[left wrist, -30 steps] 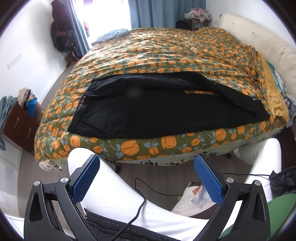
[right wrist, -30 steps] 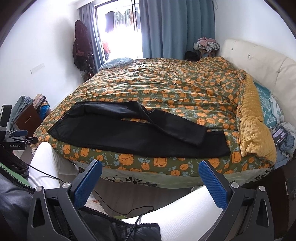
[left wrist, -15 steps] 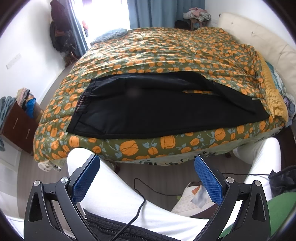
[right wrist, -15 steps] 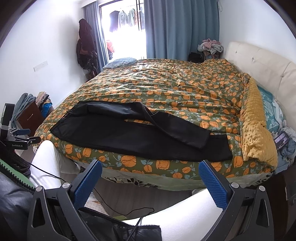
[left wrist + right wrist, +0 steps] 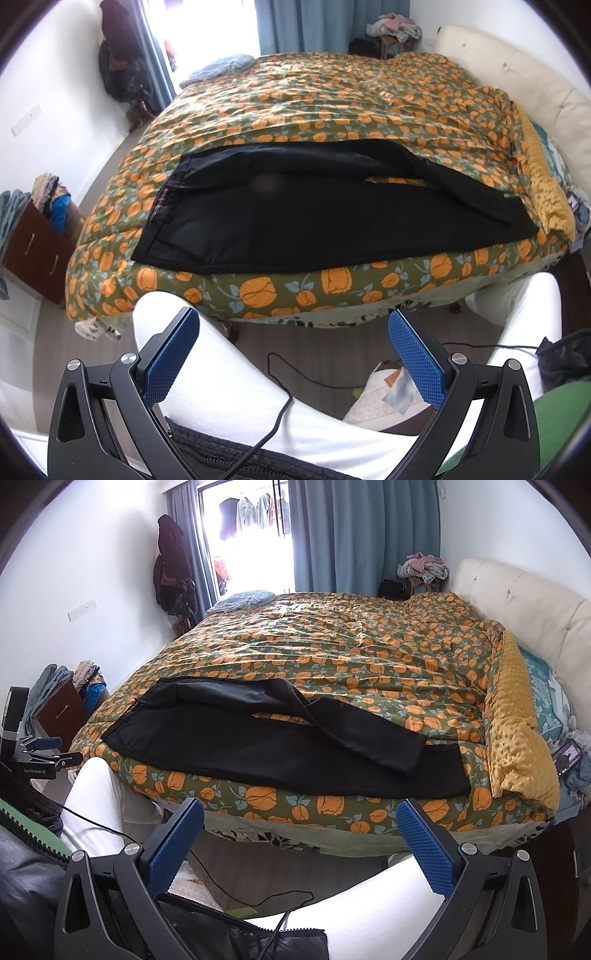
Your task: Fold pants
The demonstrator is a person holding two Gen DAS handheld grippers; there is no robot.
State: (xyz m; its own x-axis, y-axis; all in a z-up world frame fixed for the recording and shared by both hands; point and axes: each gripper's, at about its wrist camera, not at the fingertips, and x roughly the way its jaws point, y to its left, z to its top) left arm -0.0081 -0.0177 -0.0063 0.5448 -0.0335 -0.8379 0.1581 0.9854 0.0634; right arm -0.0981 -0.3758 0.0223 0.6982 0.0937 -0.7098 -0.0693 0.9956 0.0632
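Both tools, left (image 5: 291,360) and right (image 5: 301,851), hang spread and empty short of the bed (image 5: 369,657), black pants (image 5: 280,749) lying ahead along its near edge, soft, limp, best pinched at waistband or hem.

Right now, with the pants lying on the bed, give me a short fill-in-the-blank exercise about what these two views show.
1. The pants are coloured ____.
2. They lie on a bedspread printed with orange ____.
3. The left hand-held gripper and the right hand-held gripper both have their jaws ____, holding nothing.
4. One pant leg lies ____ across the other.

Missing words: black; pumpkins; open; diagonally
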